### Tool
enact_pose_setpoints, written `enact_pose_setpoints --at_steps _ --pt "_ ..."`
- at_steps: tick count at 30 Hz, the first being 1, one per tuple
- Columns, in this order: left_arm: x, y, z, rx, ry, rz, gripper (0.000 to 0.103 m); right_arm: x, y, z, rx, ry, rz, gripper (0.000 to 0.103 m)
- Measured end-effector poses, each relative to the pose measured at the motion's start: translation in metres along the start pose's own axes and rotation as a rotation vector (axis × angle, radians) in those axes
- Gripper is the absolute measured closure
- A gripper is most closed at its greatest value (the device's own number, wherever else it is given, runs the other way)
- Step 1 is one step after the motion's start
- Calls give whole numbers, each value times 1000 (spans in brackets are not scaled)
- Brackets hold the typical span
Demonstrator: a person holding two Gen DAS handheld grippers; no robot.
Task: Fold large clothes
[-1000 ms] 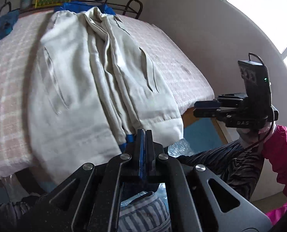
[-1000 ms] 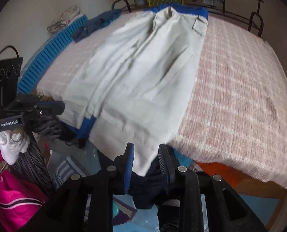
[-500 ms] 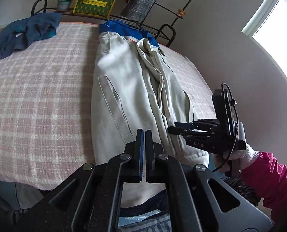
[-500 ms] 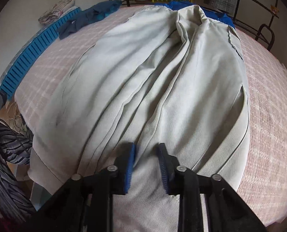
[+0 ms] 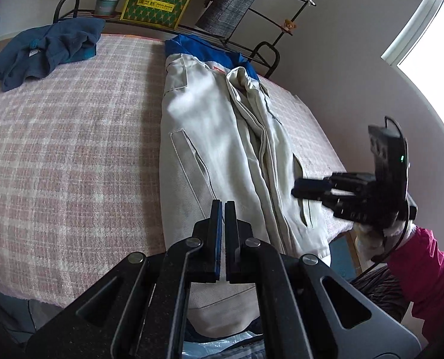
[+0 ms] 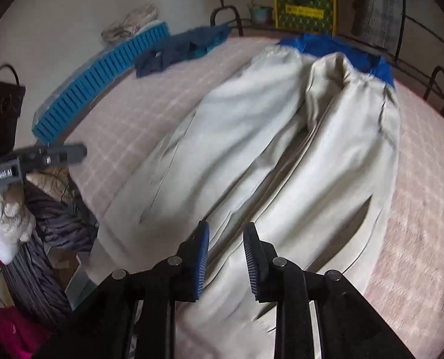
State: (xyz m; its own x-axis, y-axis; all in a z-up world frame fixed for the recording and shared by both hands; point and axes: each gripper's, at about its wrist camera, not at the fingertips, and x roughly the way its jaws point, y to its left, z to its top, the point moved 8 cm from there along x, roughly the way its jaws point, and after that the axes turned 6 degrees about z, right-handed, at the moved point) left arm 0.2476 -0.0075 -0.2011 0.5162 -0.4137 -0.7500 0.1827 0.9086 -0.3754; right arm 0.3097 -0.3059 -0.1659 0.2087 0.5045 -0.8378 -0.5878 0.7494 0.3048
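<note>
A cream jacket [image 5: 216, 137] with a blue collar lies lengthwise on the pink checked bed [image 5: 72, 149], its hem hanging over the near edge. My left gripper [image 5: 223, 203] is shut with nothing between its pads, hovering above the hem's left part. Over to the right, above the jacket's right edge, my right gripper [image 5: 299, 187] is held in a white-gloved hand. In the right wrist view the jacket [image 6: 252, 149] fills the middle. There my right gripper [image 6: 226, 230] hangs over the centre folds, its jaws opening and empty. My left gripper [image 6: 78, 151] shows at the left.
A crumpled dark blue garment [image 5: 45, 48] lies at the bed's far left corner. Behind the bed, a yellow box [image 5: 156, 3] and a plant pot [image 5: 105, 4] stand on a metal rack. A blue slatted panel [image 6: 102, 74] runs along the bed's left side. A pink sleeve [image 5: 422, 266] is at the right.
Both grippers have moved from beyond the bed's near edge to above the jacket. The right gripper's jaws stand wider than half a second ago. The left gripper has stayed shut.
</note>
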Motion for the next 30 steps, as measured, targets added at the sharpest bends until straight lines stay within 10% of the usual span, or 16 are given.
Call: enact_pose_setpoints --at_steps 5,8,16,20,24,30 --pt "17 4 5 -28 21 12 103 17 -88 49 172 -78 -197 88" --pt "21 2 6 -27 22 4 103 42 -127 67 313 -73 -155 88" --pt "35 -1 3 -11 50 12 103 105 -106 102 158 19 -270 99" --pt "34 3 -1 -26 61 7 103 87 -105 100 198 7 -169 100" --pt "31 12 -9 -56 74 0 103 33 -82 81 195 -88 -58 75" --pt "41 8 -31 -64 116 -21 103 -5 -48 3 208 -63 -12 77"
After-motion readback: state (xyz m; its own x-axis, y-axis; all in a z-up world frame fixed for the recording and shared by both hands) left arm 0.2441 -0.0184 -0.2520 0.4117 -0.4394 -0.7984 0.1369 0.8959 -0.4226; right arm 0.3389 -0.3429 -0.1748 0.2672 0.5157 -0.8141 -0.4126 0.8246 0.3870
